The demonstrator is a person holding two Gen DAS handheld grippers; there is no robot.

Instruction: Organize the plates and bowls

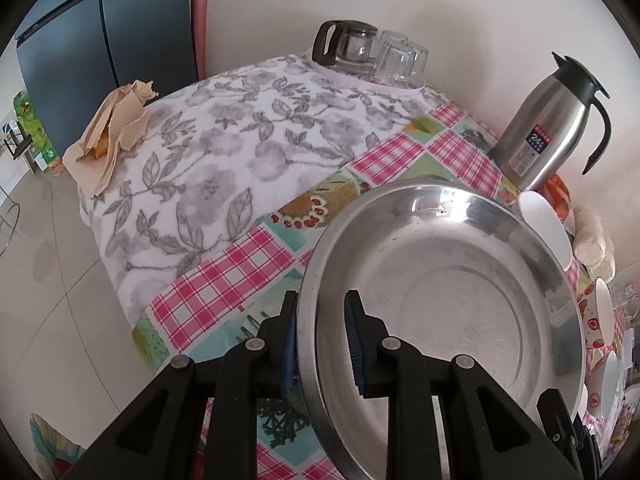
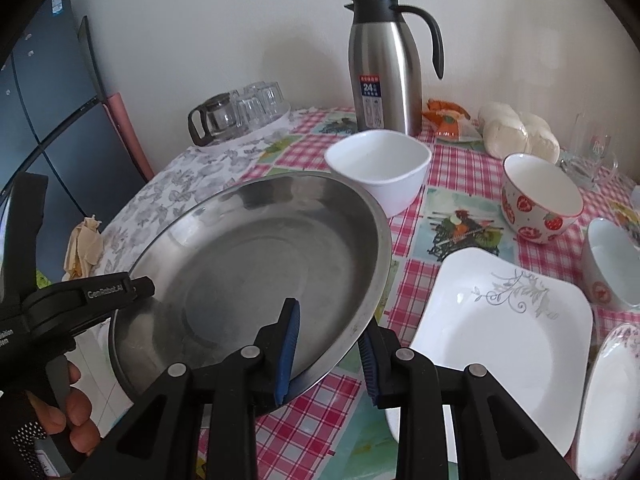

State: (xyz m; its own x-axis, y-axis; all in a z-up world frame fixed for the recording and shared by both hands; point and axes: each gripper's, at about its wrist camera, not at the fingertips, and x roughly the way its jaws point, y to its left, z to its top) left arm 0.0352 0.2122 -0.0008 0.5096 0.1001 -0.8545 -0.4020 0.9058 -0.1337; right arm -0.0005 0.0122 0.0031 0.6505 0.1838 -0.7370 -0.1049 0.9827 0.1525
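Observation:
A large round steel plate [image 1: 440, 292] [image 2: 256, 264] is held tilted above the table by both grippers. My left gripper [image 1: 324, 344] is shut on its left rim, one pad inside and one outside; it shows in the right wrist view [image 2: 116, 292]. My right gripper [image 2: 328, 352] is shut on its near right rim. On the table lie a square white plate [image 2: 500, 344], a floral plate [image 2: 612, 404], a square white bowl [image 2: 380, 168], a strawberry bowl [image 2: 540, 200] and another white bowl [image 2: 612, 264].
A steel thermos jug [image 2: 384, 64] [image 1: 548, 128] stands at the back by the wall. A glass pot [image 1: 344, 46] and upturned glasses [image 1: 400, 60] sit on a floral cloth [image 1: 224, 140]. Crumpled paper [image 1: 108, 132], buns [image 2: 516, 132] and a glass mug [image 2: 592, 152] lie nearby.

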